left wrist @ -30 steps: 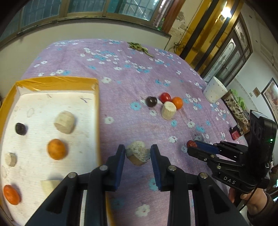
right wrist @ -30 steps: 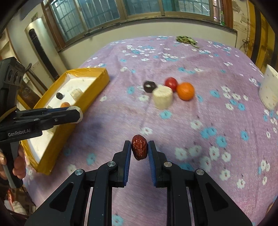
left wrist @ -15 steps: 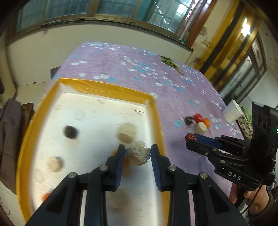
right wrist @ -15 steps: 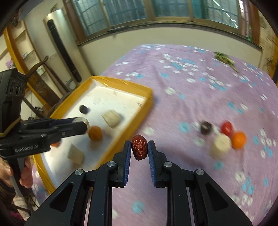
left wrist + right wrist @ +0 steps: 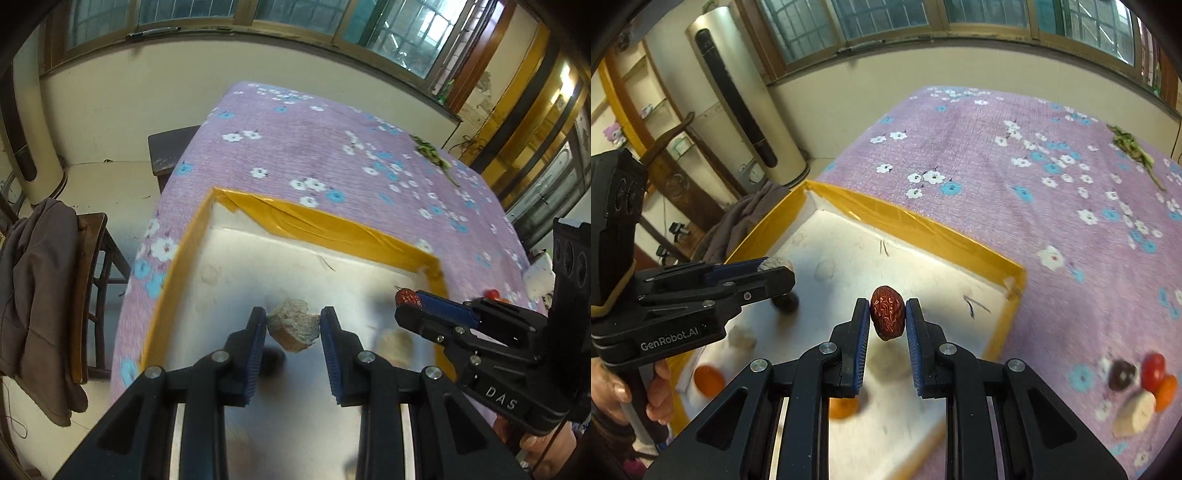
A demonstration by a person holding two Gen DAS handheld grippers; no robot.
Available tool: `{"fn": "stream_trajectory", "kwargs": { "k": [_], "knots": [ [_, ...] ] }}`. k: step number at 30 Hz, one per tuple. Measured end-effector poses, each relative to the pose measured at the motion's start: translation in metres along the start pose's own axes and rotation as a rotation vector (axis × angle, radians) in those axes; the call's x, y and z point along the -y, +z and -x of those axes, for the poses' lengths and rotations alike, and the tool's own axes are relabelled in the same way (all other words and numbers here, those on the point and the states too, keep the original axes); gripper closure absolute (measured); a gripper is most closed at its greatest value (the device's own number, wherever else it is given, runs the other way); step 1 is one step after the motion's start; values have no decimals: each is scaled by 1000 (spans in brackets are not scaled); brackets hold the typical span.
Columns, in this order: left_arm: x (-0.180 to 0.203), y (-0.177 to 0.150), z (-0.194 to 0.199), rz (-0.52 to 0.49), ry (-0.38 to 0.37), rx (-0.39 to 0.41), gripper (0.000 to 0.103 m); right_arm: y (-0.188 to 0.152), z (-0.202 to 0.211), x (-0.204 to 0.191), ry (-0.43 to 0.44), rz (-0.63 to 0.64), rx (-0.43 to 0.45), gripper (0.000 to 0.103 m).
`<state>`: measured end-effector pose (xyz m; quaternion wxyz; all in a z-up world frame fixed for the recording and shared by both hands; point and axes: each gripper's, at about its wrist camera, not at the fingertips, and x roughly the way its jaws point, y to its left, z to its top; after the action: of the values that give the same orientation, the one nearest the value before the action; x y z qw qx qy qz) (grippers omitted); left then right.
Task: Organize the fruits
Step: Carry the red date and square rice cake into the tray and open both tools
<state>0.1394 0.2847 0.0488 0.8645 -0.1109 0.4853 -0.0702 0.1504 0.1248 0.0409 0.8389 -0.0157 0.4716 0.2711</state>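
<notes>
The left gripper [image 5: 293, 326] clamps a rough grey-brown chunk [image 5: 294, 325] over the white floor of the yellow-rimmed tray [image 5: 325, 225]; blurred shapes under it cannot be identified. The right gripper [image 5: 887, 320] pinches a wrinkled red date [image 5: 887, 312] above the same tray, partly hiding an orange fruit [image 5: 844, 408] below.

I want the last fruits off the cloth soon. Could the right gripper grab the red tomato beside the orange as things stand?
Probably not yet: the right gripper is shut on a red date over the tray. The tomato lies unobstructed on the cloth.
</notes>
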Motion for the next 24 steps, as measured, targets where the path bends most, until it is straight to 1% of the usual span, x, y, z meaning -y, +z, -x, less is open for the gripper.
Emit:
{"fn": "stream_trajectory", "kwargs": {
  "k": [6, 12, 14, 18, 21, 22, 23, 24],
  "knots": [
    [-4, 14, -21, -9, 7, -29, 70, 11, -25, 2, -23, -26, -35, 84],
    [-4, 22, -36, -42, 36, -47, 70, 13, -35, 1, -38, -24, -61, 84],
    [-5, 23, -38, -45, 29, -50, 70, 13, -38, 0, -40, -18, -68, 84],
    [-2, 23, -40, -72, 56, -46, 70, 12, -42, 1, -46, -19, -84, 84],
    [-4, 23, -39, -74, 54, -47, 70, 12, -40, 5, -50, -29, -81, 83],
    [-4, 23, -39, -73, 52, -48, 70, 13, -41, 7, -53, -30, -82, 83],
    [-5, 23, -39, -71, 52, -50, 70, 12, -40, 8, -60, -35, -82, 79],
    [-5, 22, -39, -71, 52, -52, 70, 11, -38, 9, -56, -36, -80, 79]
  ]
}}
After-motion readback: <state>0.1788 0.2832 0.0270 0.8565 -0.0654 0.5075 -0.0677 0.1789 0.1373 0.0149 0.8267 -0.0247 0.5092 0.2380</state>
